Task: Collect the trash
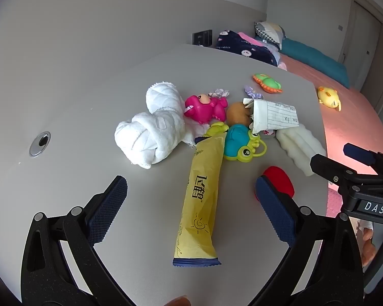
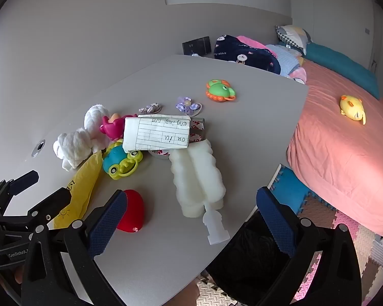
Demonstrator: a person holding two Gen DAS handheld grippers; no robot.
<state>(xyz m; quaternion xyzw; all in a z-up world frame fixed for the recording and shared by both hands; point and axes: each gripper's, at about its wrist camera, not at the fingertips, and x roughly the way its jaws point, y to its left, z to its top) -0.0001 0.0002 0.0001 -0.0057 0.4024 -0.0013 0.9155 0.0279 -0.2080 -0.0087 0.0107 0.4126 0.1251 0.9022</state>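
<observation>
Evidently no container, only yellow wrapper (image 1: pixel 200 199).

Glossy yellow wrapper (image 1: pixel 200 199), fluffy white towel (image 1: pixel 153 130), matt grey table (image 1: pixel 89 102).

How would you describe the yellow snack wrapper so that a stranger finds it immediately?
On the grey table, look at the near side of the toy pile. The yellow wrapper lies flat between the open fingers of the left hand-held gripper. It alone is long and thin, with dark blue ends and printed characters.
</observation>
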